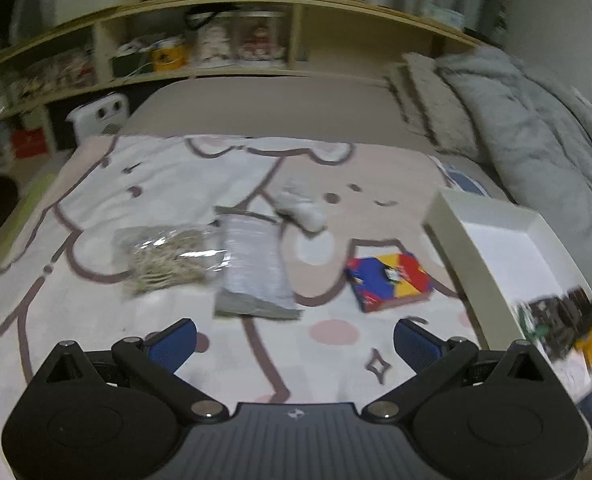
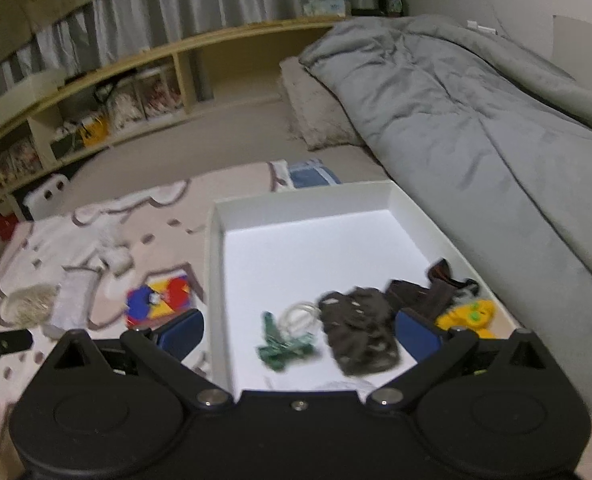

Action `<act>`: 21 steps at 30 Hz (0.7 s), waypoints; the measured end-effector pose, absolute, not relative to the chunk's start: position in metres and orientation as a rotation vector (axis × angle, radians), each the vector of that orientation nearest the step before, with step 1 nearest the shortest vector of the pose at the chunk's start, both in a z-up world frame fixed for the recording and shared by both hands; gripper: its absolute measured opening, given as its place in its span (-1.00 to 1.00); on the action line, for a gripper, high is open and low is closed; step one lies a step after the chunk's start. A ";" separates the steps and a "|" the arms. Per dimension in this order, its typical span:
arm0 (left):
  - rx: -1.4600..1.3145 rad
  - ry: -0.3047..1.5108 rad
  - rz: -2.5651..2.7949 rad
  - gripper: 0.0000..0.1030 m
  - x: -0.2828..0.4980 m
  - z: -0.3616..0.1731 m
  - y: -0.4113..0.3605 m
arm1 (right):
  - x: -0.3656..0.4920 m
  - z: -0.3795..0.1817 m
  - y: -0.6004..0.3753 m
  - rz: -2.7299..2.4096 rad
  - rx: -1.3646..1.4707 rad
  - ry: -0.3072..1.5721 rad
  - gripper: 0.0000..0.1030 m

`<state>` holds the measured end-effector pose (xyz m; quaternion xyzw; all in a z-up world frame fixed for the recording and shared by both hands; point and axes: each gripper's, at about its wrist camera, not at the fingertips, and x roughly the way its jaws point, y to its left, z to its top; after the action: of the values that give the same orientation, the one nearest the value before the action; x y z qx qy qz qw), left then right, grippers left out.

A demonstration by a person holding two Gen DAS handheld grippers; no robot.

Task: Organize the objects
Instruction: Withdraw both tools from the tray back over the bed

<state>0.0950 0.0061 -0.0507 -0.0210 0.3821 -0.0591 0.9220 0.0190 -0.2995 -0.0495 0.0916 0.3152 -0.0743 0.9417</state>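
On a cartoon-print blanket (image 1: pixel 167 184) lie a clear bag of beige strands (image 1: pixel 163 258), a grey packet (image 1: pixel 253 268), a white fluffy item (image 1: pixel 302 204) and a red, blue and yellow box (image 1: pixel 390 280). My left gripper (image 1: pixel 294 344) hovers open just short of them, nothing between its fingers. A white tray (image 2: pixel 296 210) holds a green item (image 2: pixel 279 344), a dark patterned pouch (image 2: pixel 360 328), a brown cloth (image 2: pixel 424 292) and a yellow toy (image 2: pixel 468 316). My right gripper (image 2: pixel 300 334) is open over the tray's near end, empty.
A grey quilt (image 2: pixel 476 120) is heaped along the right, with a fuzzy pillow (image 2: pixel 316 120) at its far end. Wooden shelves (image 1: pixel 255 32) full of boxes run along the back. A white appliance (image 1: pixel 99 118) stands at the bed's far left corner.
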 end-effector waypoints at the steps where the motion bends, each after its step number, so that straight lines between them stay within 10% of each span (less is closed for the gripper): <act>1: -0.049 0.785 -0.107 1.00 0.096 -0.053 0.010 | 0.020 -0.049 -0.296 -0.144 0.201 0.628 1.00; 21: -0.089 0.637 -0.049 0.92 0.124 -0.103 0.034 | 0.050 -0.087 -0.196 0.038 0.136 0.455 1.00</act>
<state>0.1239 0.0342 -0.1027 -0.0439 0.3129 -0.0240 0.9485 0.0498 -0.1956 -0.0870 0.0673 0.2256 0.0190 0.9717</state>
